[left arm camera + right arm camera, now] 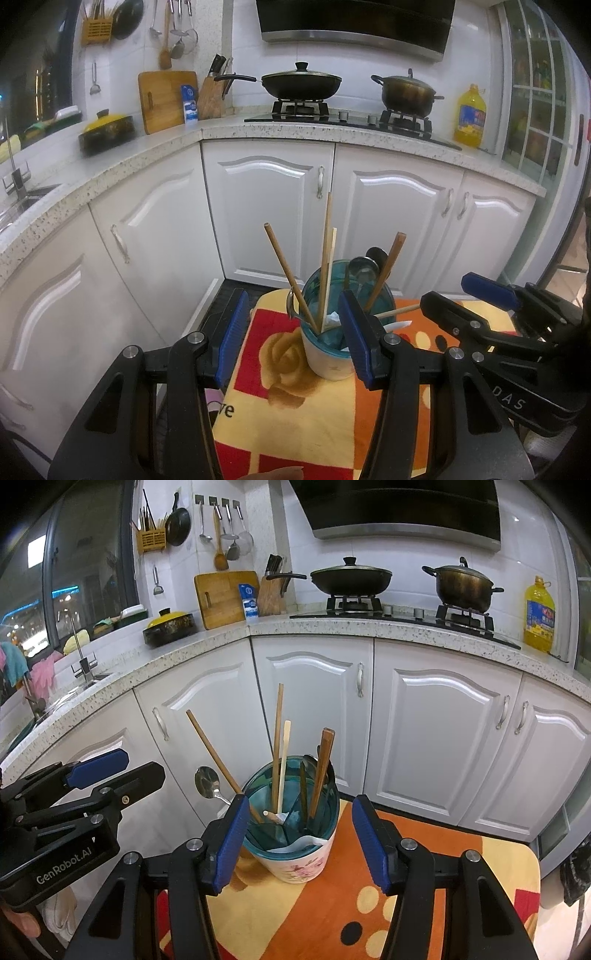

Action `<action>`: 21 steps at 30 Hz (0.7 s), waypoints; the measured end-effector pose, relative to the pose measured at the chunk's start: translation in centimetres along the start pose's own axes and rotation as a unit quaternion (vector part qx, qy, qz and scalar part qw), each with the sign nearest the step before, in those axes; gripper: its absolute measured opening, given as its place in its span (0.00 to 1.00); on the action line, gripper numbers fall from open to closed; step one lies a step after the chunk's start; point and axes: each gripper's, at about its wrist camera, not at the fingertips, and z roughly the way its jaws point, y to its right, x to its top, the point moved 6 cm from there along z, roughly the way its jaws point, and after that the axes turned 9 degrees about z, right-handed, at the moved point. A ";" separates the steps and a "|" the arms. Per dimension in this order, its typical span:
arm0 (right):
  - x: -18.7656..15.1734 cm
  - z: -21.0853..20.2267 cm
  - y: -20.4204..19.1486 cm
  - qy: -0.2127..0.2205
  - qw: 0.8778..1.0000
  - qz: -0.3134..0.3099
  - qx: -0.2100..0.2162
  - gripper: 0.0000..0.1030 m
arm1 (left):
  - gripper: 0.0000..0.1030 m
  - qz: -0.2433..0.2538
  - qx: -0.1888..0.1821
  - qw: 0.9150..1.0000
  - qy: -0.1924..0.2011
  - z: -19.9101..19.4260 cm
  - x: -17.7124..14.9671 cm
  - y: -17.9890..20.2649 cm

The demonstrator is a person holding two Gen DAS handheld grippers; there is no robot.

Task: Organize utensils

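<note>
A white floral utensil holder (306, 864) with a teal insert (332, 332) stands on a colourful towel (406, 867). Wooden chopsticks (277, 738), a pale chopstick (285, 760) and dark brown chopsticks (324, 764) stand up in it. A metal spoon (207, 782) sticks out over its left rim, and more spoon bowls (369, 258) show at its far side. My left gripper (291, 295) is open just short of the holder, slightly to its left. My right gripper (300, 801) is open with the holder framed between its blue pads (231, 842); they do not press on it.
White cabinet doors (314, 709) curve round behind the towel. The speckled counter (280, 129) carries a stove with a wok (301, 83) and a pot (406, 92), an oil bottle (470, 116), a cutting board and a knife block. A sink (74, 686) lies at the left.
</note>
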 end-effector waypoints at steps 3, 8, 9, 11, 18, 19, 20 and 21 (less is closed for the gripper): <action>0.0 0.2 0.0 -0.001 1.000 -0.001 -0.001 0.54 | 0.49 -0.002 -0.001 1.000 -0.001 0.2 0.0 0.0; 0.0 0.3 -0.1 -0.002 1.000 -0.005 -0.005 0.54 | 0.49 -0.006 -0.005 1.000 -0.004 0.4 -0.2 -0.1; 0.0 0.3 -0.1 -0.002 1.000 -0.006 -0.005 0.54 | 0.49 -0.007 -0.005 1.000 -0.004 0.4 -0.2 -0.1; 0.0 0.4 -0.2 -0.001 1.000 -0.007 -0.007 0.54 | 0.49 -0.008 -0.006 1.000 -0.004 0.4 -0.2 -0.1; -0.1 0.6 -0.3 -0.002 1.000 -0.011 -0.010 0.54 | 0.49 -0.011 -0.007 1.000 -0.003 0.5 -0.2 -0.2; -0.1 0.6 -0.3 -0.003 1.000 -0.012 -0.010 0.54 | 0.49 -0.011 -0.007 1.000 -0.003 0.5 -0.2 -0.2; -0.1 0.7 -0.2 -0.003 1.000 -0.012 -0.010 0.54 | 0.49 -0.011 -0.008 1.000 -0.003 0.5 -0.2 -0.2; -0.1 0.7 -0.3 -0.004 1.000 -0.012 -0.010 0.54 | 0.49 -0.010 -0.008 1.000 -0.003 0.5 -0.2 -0.2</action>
